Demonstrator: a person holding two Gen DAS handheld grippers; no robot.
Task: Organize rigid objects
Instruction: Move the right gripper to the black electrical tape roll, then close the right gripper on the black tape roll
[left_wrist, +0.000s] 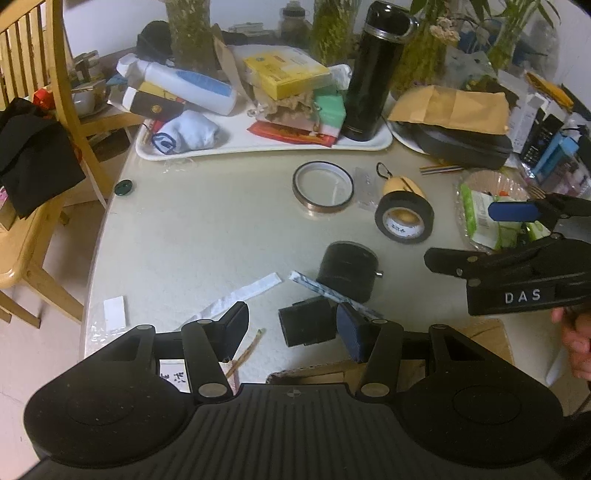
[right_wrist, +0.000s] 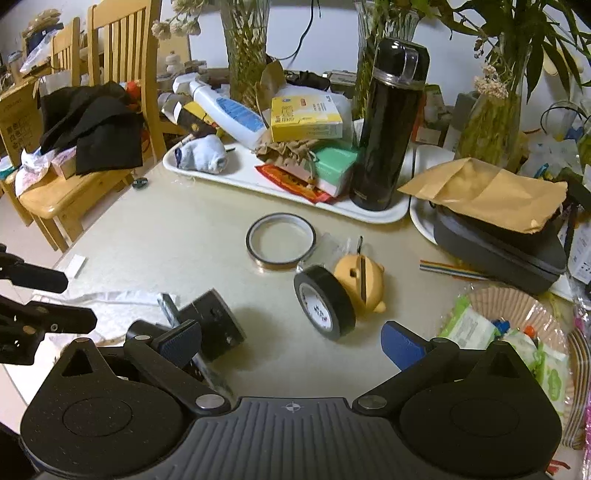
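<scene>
My left gripper (left_wrist: 293, 332) hangs open low over the table, with a small black block (left_wrist: 306, 326) lying between its fingers, nearer the right pad; neither pad presses on it. Just beyond stands a black cylinder (left_wrist: 347, 269) (right_wrist: 214, 321). Further out are a black tape roll (left_wrist: 404, 218) (right_wrist: 325, 306), a yellow pig-shaped item (left_wrist: 400, 184) (right_wrist: 360, 282) and a thin amber tape ring (left_wrist: 323, 186) (right_wrist: 280, 242). My right gripper (right_wrist: 291, 345) (left_wrist: 487, 236) is wide open with nothing between its fingers, and the black tape roll stands just ahead. The left gripper (right_wrist: 55, 299) shows at the left edge.
A white tray (left_wrist: 258, 147) (right_wrist: 240, 177) at the back holds a black flask (left_wrist: 376, 70), boxes, a bottle and a sock. A grey case under a brown envelope (right_wrist: 491, 195) lies back right. Packets sit in a paper dish (right_wrist: 517, 325). Wooden chairs (left_wrist: 55, 110) stand left; paper strips (left_wrist: 240, 299) lie near the front edge.
</scene>
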